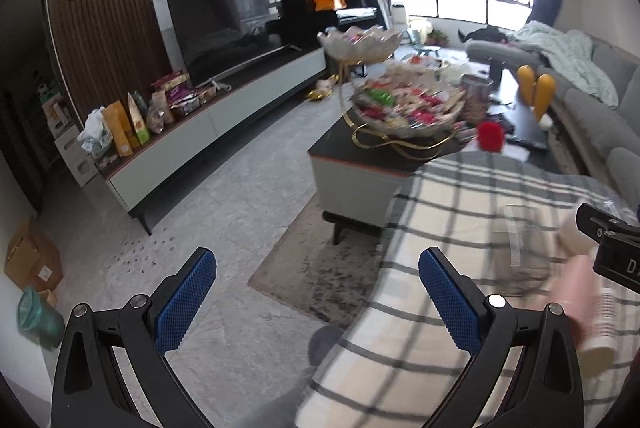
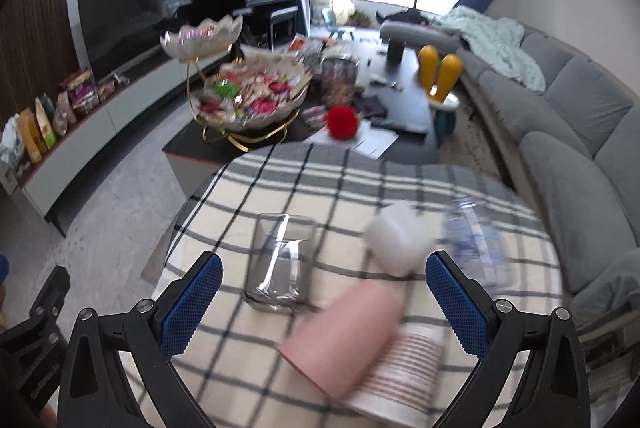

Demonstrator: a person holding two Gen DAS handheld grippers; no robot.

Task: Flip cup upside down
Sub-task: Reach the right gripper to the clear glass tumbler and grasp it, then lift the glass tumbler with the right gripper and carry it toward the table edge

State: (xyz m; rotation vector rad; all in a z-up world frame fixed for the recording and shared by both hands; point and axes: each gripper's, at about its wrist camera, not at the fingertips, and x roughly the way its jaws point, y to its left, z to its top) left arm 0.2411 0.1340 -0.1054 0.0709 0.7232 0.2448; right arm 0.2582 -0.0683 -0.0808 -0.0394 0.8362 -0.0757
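1. one clear glass cup (image 2: pixel 280 262) stands upright on the plaid tablecloth (image 2: pixel 328 180), at 12 o'clock between the right gripper (image 2: pixel 324 302) and its wide-open, empty jaws.
2. one pink stack of paper cups (image 2: pixel 360 344) lies on its side at 5 o'clock of the glass.
3. one white object (image 2: pixel 396 238) and one plastic bottle (image 2: pixel 476 240) lie at 3 o'clock, blurred.
4. the left gripper (image 1: pixel 318 302) hangs wide open, empty, at the table's edge.

Checked tablecloth (image 2: pixel 360 180), clear glass (image 2: pixel 280 264), plastic bottle (image 2: pixel 476 244), tiered snack stand (image 2: pixel 248 92), grey sofa (image 2: pixel 560 108), television (image 1: pixel 224 24).
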